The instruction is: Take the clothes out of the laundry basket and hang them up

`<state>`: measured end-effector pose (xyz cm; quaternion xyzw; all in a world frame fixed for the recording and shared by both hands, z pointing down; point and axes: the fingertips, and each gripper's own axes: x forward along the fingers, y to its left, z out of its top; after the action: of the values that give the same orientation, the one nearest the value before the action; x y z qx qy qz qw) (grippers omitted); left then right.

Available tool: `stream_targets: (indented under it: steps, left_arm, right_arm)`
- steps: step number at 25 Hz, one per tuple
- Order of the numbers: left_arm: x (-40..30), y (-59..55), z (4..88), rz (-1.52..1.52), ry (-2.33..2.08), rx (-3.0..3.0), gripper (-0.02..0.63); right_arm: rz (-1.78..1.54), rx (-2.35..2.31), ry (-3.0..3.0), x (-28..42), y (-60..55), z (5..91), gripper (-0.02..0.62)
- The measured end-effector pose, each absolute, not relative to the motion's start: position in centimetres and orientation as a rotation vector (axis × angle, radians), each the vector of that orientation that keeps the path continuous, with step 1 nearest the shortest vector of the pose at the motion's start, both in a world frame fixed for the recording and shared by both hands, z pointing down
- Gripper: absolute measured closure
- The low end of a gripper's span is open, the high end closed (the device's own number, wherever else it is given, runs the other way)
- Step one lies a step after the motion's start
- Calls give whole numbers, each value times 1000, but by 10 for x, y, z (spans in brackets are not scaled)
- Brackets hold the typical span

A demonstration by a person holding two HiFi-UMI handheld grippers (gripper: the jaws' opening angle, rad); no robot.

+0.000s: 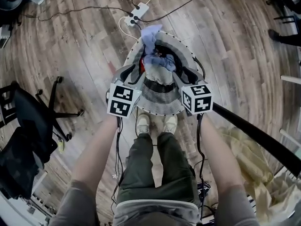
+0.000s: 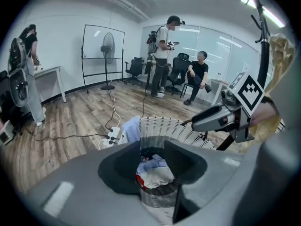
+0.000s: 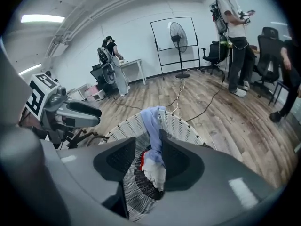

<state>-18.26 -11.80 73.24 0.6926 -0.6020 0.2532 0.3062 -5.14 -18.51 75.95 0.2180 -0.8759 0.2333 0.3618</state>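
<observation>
A white woven laundry basket stands on the wood floor in front of my feet. A light blue garment hangs over its far rim, and a mixed pile of clothes lies inside. My left gripper hovers at the basket's left rim and my right gripper at its right rim. In the left gripper view the jaws stand open above the pile, touching nothing. In the right gripper view the open jaws frame the blue garment and a white cloth without pressing on them.
A power strip with cables lies beyond the basket. A black office chair stands at the left. A black rack pole runs along the right, with beige cloth beneath it. People and a fan are across the room.
</observation>
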Motion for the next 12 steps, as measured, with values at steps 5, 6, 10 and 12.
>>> stream_targets:
  steps: [5, 6, 10, 12]
  left_arm:
    - [-175, -128, 790, 630, -1586, 1795, 448]
    - [-174, -132, 802, 635, -1585, 1796, 448]
    - [-165, -148, 851, 626, -1559, 1774, 446]
    - [-162, -154, 877, 641, -1553, 1749, 448]
  right_arm:
    - [677, 597, -2192, -44, -184, 840, 399]
    - [694, 613, -2176, -41, -185, 855, 399]
    - [690, 635, -2130, -36, -186, 910, 399]
    - [686, 625, -2132, -41, -184, 930, 399]
